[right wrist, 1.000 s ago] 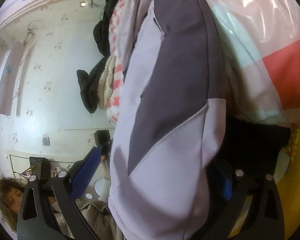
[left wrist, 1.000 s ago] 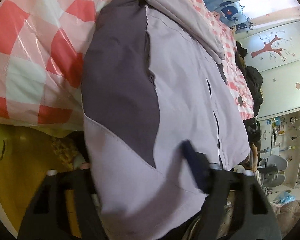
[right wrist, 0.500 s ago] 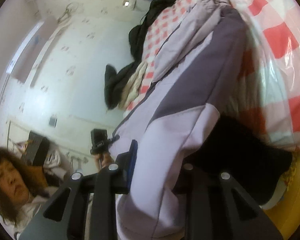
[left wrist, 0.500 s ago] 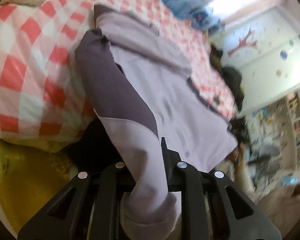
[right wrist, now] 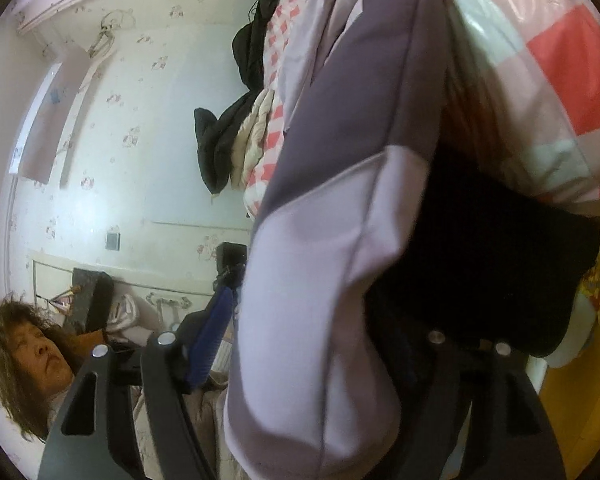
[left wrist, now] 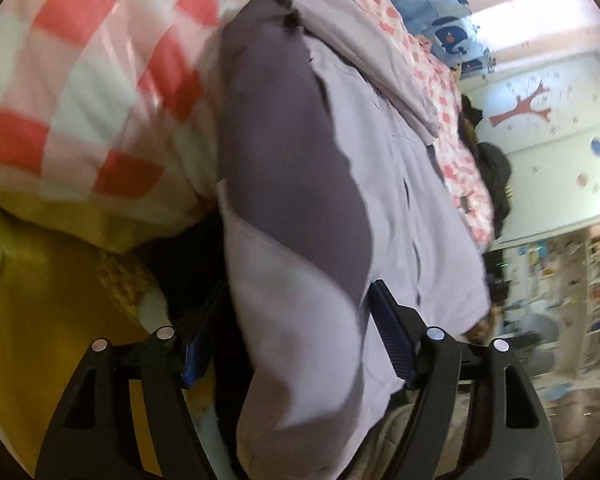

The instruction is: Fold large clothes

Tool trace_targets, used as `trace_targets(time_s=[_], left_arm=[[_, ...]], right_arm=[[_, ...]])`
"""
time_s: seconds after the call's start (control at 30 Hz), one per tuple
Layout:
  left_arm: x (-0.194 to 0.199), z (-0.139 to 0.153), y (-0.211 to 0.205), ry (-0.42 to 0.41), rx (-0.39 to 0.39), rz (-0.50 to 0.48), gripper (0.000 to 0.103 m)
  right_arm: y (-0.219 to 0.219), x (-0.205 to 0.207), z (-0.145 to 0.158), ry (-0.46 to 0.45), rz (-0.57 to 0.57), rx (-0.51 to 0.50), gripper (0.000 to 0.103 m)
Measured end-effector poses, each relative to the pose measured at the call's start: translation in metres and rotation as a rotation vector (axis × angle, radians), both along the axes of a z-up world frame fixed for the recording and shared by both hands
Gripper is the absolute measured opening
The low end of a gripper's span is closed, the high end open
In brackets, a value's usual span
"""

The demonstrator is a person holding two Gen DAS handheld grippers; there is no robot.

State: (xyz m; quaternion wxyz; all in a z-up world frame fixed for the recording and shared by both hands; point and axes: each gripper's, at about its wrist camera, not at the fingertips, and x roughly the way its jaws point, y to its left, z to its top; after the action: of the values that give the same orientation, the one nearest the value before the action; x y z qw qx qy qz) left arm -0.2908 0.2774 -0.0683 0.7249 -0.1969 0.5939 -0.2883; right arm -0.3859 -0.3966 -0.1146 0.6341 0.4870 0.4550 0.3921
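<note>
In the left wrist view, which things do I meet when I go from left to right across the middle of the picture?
Red and white checked bedcover → dark purple panel of the jacket → light lilac front of the jacket → dark clothes pile → white wall with a red tree decoration.

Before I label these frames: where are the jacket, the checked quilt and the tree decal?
jacket (left wrist: 292, 184): left wrist view, dark sleeve panel.
checked quilt (left wrist: 100, 80): left wrist view, pink-and-white squares.
tree decal (left wrist: 528, 106): left wrist view, red trunk.
</note>
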Motion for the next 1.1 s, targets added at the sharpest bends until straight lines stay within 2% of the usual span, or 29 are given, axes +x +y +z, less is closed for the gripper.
trace_targets(time_s=[0.03, 0.07, 0.1, 0.17, 0.3, 0.37, 0.5, 0.6, 0.67, 0.73, 0.83, 0.9, 1.0, 1.1], left_arm=[[-0.001, 0.002, -0.002, -0.021, 0.025, -0.005, 0.061], [-0.002, 0.006, -0.006, -0.047, 0.042, -0.024, 0.045], [-0.003, 0.008, -0.009, -0.056, 0.039, -0.040, 0.037], [-0.005, 0.017, -0.013, -0.106, 0.059, -0.059, 0.024], [-0.008, 0.031, -0.017, -0.184, 0.083, -0.076, 0.018], [-0.010, 0.033, -0.019, -0.203, 0.121, -0.076, 0.018], [-0.019, 0.040, -0.040, -0.282, 0.268, -0.103, 0.018], [-0.023, 0.041, -0.048, -0.308, 0.335, -0.105, 0.020], [-0.026, 0.039, -0.048, -0.326, 0.381, -0.097, 0.029], [-0.029, 0.038, -0.048, -0.343, 0.420, -0.085, 0.034], [-0.033, 0.040, -0.053, -0.386, 0.505, -0.065, 0.054], [-0.035, 0.042, -0.057, -0.404, 0.539, -0.064, 0.061], [-0.036, 0.041, -0.054, -0.399, 0.527, -0.061, 0.061], [-0.038, 0.041, -0.055, -0.408, 0.526, -0.053, 0.061]], right_arm=[[0.001, 0.001, 0.002, -0.016, -0.009, -0.007, 0.061], [0.002, 0.001, 0.003, -0.027, -0.013, -0.013, 0.054], [0.004, 0.001, 0.006, -0.045, -0.022, -0.026, 0.045], [0.010, -0.001, 0.014, -0.085, -0.032, -0.039, 0.036], [0.013, -0.005, 0.025, -0.134, -0.034, -0.044, 0.034], [0.014, -0.004, 0.023, -0.121, -0.028, -0.054, 0.034], [0.013, -0.003, 0.010, -0.081, -0.009, -0.086, 0.034], [0.016, -0.004, 0.003, -0.060, -0.007, -0.095, 0.034], [0.015, -0.004, -0.001, -0.052, -0.011, -0.093, 0.038], [0.014, -0.003, -0.001, -0.052, -0.013, -0.092, 0.047], [0.017, -0.002, 0.001, -0.042, 0.002, -0.100, 0.057], [0.021, -0.001, 0.003, -0.038, 0.021, -0.106, 0.057], [0.021, 0.000, 0.005, -0.042, 0.028, -0.116, 0.057], [0.021, -0.002, 0.010, -0.061, 0.017, -0.129, 0.049]])
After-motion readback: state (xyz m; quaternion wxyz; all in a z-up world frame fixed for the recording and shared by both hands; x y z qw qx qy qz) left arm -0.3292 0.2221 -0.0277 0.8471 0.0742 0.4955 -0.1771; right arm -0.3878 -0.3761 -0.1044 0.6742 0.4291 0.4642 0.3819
